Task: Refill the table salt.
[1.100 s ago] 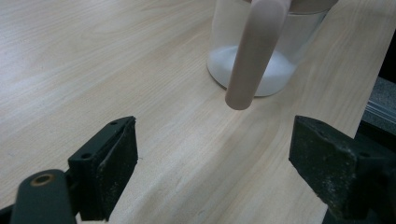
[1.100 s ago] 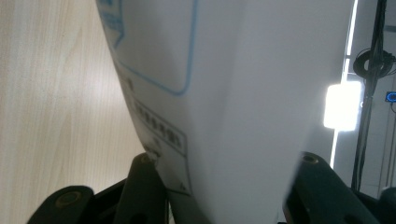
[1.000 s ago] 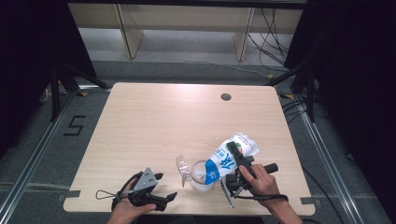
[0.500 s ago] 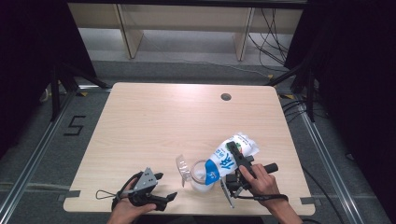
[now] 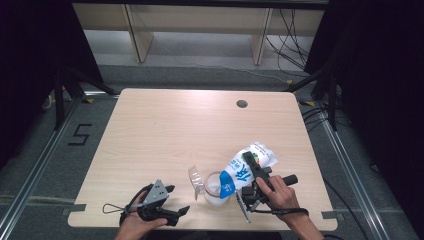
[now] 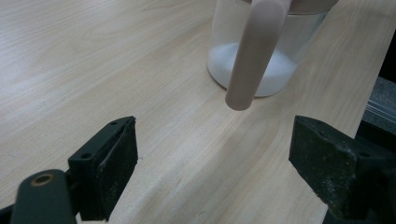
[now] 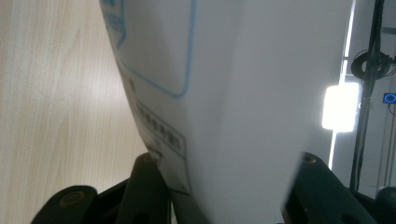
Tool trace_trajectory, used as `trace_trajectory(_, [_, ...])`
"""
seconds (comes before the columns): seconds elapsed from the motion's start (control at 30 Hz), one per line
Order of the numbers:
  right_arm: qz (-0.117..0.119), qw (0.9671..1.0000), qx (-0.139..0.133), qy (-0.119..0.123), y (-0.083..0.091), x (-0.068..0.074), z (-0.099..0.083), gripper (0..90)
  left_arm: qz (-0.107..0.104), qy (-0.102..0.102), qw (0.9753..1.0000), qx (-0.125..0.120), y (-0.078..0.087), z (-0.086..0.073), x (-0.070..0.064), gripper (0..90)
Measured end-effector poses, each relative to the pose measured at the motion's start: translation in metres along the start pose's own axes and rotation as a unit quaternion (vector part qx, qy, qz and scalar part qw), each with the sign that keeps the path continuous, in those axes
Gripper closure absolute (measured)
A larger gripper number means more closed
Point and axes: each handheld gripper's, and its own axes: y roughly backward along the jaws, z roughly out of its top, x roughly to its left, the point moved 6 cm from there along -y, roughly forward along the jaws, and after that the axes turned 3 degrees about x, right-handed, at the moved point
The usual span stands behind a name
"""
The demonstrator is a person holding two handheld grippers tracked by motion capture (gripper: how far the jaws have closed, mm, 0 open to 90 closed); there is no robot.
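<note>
While tilted, glossy white bag [image 5: 248, 165] meets clear round jar [image 5: 216, 188].

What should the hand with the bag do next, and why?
Probably tip the bag a bit more. The right gripper holds it slanted, its low end over the open jar, which is only partly full of white powder.

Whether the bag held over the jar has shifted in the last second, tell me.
No. The blue and white bag sits at the same spot relative to the table's round hole, tipped over the clear jar in the right gripper.
</note>
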Motion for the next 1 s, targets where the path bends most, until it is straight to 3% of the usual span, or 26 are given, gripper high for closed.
trace_trajectory(0.07, [0.000, 1.0000, 0.000, 0.001, -0.0002, 0.0000, 0.0002, 65.2, 0.000, -0.006, 1.0000, 0.000, -0.0001, 0.0002, 0.0005, 15.2])
trace_trajectory(0.1, [-0.002, 0.9998, 0.006, 0.017, 0.0004, -0.0021, -0.0011, 65.4, 0.000, -0.006, 1.0000, 0.000, -0.0001, 0.0002, 0.0006, 15.2])
trace_trajectory(0.2, [0.000, 0.9999, 0.007, 0.014, 0.0007, -0.0014, -0.0010, 65.5, 0.000, -0.006, 1.0000, 0.000, -0.0003, 0.0002, 0.0006, 15.2])
trace_trajectory(0.23, [0.003, 0.9997, 0.009, 0.024, 0.0008, -0.0027, -0.0006, 65.6, 0.000, 0.007, 1.0000, 0.000, -0.0007, -0.0003, -0.0009, 15.2])
trace_trajectory(0.4, [0.007, 0.9995, 0.011, 0.029, 0.0010, -0.0026, -0.0004, 66.0, 0.001, 0.004, 1.0000, 0.001, -0.0009, -0.0003, -0.0010, 15.2])
trace_trajectory(0.43, [0.007, 0.9992, 0.007, 0.040, 0.0003, -0.0037, 0.0004, 66.1, 0.001, 0.007, 1.0000, 0.001, -0.0009, -0.0004, -0.0012, 15.2])
trace_trajectory(0.5, [0.006, 0.9994, 0.011, 0.031, 0.0007, -0.0029, -0.0003, 66.3, -0.001, 0.007, 1.0000, 0.000, -0.0010, -0.0002, -0.0011, 15.2])
trace_trajectory(0.53, [0.007, 0.9992, 0.009, 0.039, 0.0002, -0.0039, 0.0001, 66.4, -0.001, 0.007, 1.0000, 0.000, -0.0009, -0.0003, -0.0012, 15.2])
trace_trajectory(0.97, [0.004, 0.9992, 0.009, 0.038, 0.0002, -0.0047, 0.0007, 67.6, -0.001, 0.006, 1.0000, 0.000, -0.0006, -0.0002, -0.0009, 15.2])
trace_trajectory(1.0, [0.003, 0.9995, 0.014, 0.027, 0.0010, -0.0034, -0.0001, 67.7, 0.000, 0.006, 1.0000, 0.000, -0.0006, -0.0002, -0.0009, 15.2])
